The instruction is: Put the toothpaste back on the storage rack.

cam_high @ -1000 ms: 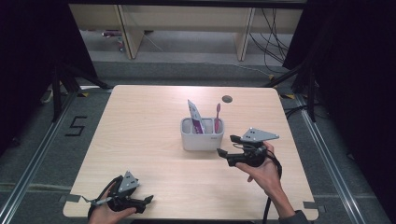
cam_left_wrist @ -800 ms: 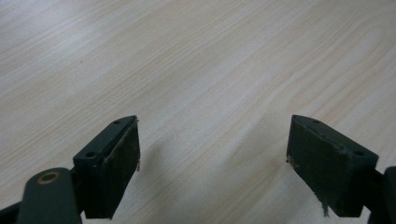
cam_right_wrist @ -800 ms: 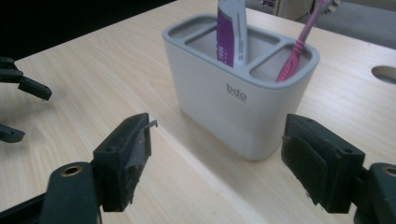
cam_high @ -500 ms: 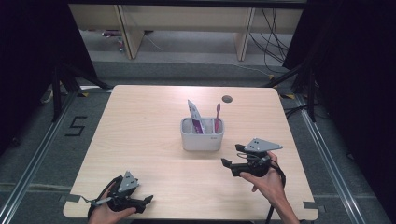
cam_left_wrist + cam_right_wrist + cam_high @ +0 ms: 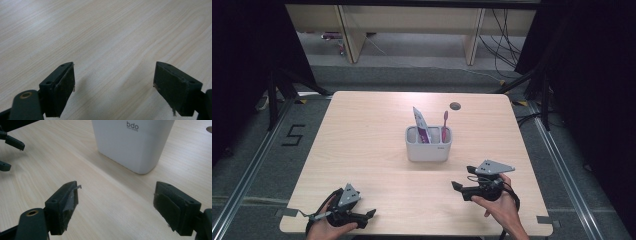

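A white holder (image 5: 428, 149) stands at the middle of the wooden table (image 5: 362, 130). In it are a white and purple toothpaste tube (image 5: 420, 126) and a pink toothbrush (image 5: 444, 124), both upright. My right gripper (image 5: 460, 190) is low over the table in front and to the right of the holder, open and empty, jaws pointing left. In the right gripper view the holder (image 5: 132, 142) rises just beyond the open gripper (image 5: 116, 202). My left gripper (image 5: 368, 216) rests at the near left edge, open over bare wood (image 5: 115, 85).
A dark round hole (image 5: 455, 106) sits in the table behind the holder. Wooden shelving (image 5: 412, 25) and cables lie on the floor beyond the far edge. The left gripper's jaw tips (image 5: 10, 152) appear at the far left of the right gripper view.
My right gripper has drawn back from beside the holder toward the near edge and come lower. The left gripper has stayed put.
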Demonstrator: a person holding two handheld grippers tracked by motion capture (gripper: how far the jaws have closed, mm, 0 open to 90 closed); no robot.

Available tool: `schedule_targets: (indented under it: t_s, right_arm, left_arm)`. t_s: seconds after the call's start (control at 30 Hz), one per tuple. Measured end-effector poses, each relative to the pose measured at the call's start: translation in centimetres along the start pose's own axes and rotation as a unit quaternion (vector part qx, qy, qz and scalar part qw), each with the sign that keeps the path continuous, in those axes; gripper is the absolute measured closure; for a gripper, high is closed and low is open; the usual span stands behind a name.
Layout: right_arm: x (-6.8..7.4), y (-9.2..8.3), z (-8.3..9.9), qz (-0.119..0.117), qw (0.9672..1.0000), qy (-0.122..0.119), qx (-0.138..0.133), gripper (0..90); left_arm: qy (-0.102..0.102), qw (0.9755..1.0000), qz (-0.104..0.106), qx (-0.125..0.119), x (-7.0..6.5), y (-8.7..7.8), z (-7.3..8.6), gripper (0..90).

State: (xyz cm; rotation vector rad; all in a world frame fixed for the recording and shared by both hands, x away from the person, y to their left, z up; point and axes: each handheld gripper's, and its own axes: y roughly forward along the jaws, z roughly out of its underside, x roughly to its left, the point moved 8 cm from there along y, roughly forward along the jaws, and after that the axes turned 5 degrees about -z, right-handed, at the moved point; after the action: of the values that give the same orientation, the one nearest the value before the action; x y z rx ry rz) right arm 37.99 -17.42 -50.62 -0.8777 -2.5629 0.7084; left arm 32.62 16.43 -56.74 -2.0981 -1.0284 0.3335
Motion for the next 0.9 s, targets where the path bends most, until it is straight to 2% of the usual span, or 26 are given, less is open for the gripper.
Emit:
schedule_targets:
  t_s: [0.03, 0.07, 0.1, 0.13, 0.17, 0.23, 0.27, 0.3, 0.33, 0.37, 0.4, 0.43, 0.47, 0.5, 0.6, 0.63, 0.67, 0.7, 0.73, 0.77, 0.83, 0.87, 0.9]
  right_arm:
    - [0.1, 0.1, 0.2, -0.006, 1.0, 0.001, -0.002, 20.7]
    - [0.1, -0.1, 0.5, -0.002, 1.0, 0.004, 0.005, 20.7]
    - [-0.1, 0.0, 0.5, 0.004, 0.9999, -0.01, 0.001, 20.7]
    - [0.1, 0.0, 0.8, 0.001, 1.0, -0.003, 0.006, 20.7]
    - [0.0, -0.1, 1.1, 0.006, 0.9999, -0.011, 0.007, 20.6]
    - [0.0, 0.0, 1.5, 0.006, 0.9998, -0.015, 0.01, 20.6]
    - [0.3, 0.0, 1.7, 0.002, 0.9998, -0.005, 0.017, 20.6]
    - [0.5, 0.0, 1.9, 0.002, 0.9998, 0.005, 0.018, 20.5]
    - [0.2, -0.1, 2.0, 0.005, 0.9997, -0.017, 0.018, 20.4]
    - [0.2, -0.1, 2.1, 0.008, 0.9997, -0.016, 0.018, 20.4]
    - [0.4, -0.1, 2.4, -0.002, 0.9996, -0.011, 0.025, 20.2]
    - [0.3, -0.2, 2.4, 0.006, 0.9996, -0.018, 0.021, 20.0]
    - [0.7, -0.2, 2.6, 0.0, 0.9997, 0.003, 0.025, 19.7]
    - [0.6, -0.2, 2.7, -0.015, 0.9994, -0.011, 0.028, 19.6]
    - [0.6, -0.4, 3.0, -0.016, 0.9993, -0.007, 0.032, 18.9]
    - [0.5, -0.5, 3.1, -0.003, 0.9995, -0.013, 0.03, 18.5]
    - [0.7, -0.6, 3.3, 0.001, 0.9995, 0.001, 0.031, 18.2]
    - [0.4, -0.7, 3.3, 0.005, 0.9995, -0.016, 0.026, 17.5]
    - [0.6, -0.7, 3.4, 0.001, 0.9996, -0.006, 0.029, 16.3]
    - [0.6, -0.8, 3.5, 0.003, 0.9995, -0.012, 0.029, 16.2]
    - [0.8, -0.9, 3.8, -0.003, 0.9994, -0.006, 0.034, 16.1]
    - [0.9, -1.0, 4.0, -0.001, 0.9993, 0.002, 0.037, 16.0]
    - [0.9, -1.0, 4.1, -0.003, 0.9993, -0.004, 0.038, 16.0]
  left_arm:
    - [-0.009, 0.9999, 0.001, -0.006, -0.1, 0.1, -0.1, 16.9]
    - [-0.008, 0.9999, 0.001, -0.006, -0.1, 0.1, -0.1, 16.9]
    - [-0.008, 0.9999, 0.001, -0.006, -0.1, 0.1, -0.1, 16.9]
    - [-0.008, 1.0, 0.0, -0.006, -0.1, 0.1, -0.1, 16.9]
    - [-0.008, 0.9999, 0.0, -0.007, -0.1, 0.1, -0.1, 16.9]
    - [0.003, 1.0, 0.0, 0.002, 0.0, 0.0, 0.1, 16.9]
    - [-0.007, 1.0, 0.001, -0.005, -0.1, 0.1, -0.1, 16.9]
    - [-0.008, 1.0, 0.0, -0.006, -0.1, 0.1, -0.1, 16.9]
    - [-0.008, 1.0, 0.001, -0.006, -0.1, 0.1, -0.1, 16.9]
    - [-0.008, 0.9999, 0.001, -0.007, -0.2, 0.1, -0.1, 16.9]
    - [-0.008, 1.0, 0.001, -0.006, -0.1, 0.1, -0.1, 16.9]
    - [-0.008, 1.0, 0.001, -0.006, -0.1, 0.1, -0.1, 16.9]
    - [-0.007, 1.0, 0.0, -0.005, -0.1, 0.1, -0.1, 16.9]
    - [-0.007, 1.0, 0.0, -0.006, -0.1, 0.1, -0.1, 16.9]
    - [-0.009, 0.9999, 0.0, -0.006, -0.1, 0.1, -0.1, 16.9]
    - [-0.008, 1.0, -0.001, -0.005, -0.1, 0.1, -0.1, 16.9]
    - [-0.008, 1.0, 0.0, -0.005, -0.1, 0.1, -0.1, 16.9]
    - [-0.008, 1.0, 0.0, -0.005, -0.1, 0.1, -0.1, 16.9]
    - [-0.008, 1.0, 0.0, -0.005, -0.1, 0.1, -0.1, 16.9]
    - [-0.008, 1.0, 0.0, -0.005, -0.1, 0.1, -0.1, 16.9]
    - [-0.009, 0.9999, 0.0, -0.006, -0.1, 0.1, -0.1, 16.9]
    - [-0.006, 1.0, 0.0, -0.003, -0.1, 0.1, 0.0, 16.9]
    - [0.001, 1.0, 0.0, 0.002, 0.0, 0.0, 0.1, 16.9]
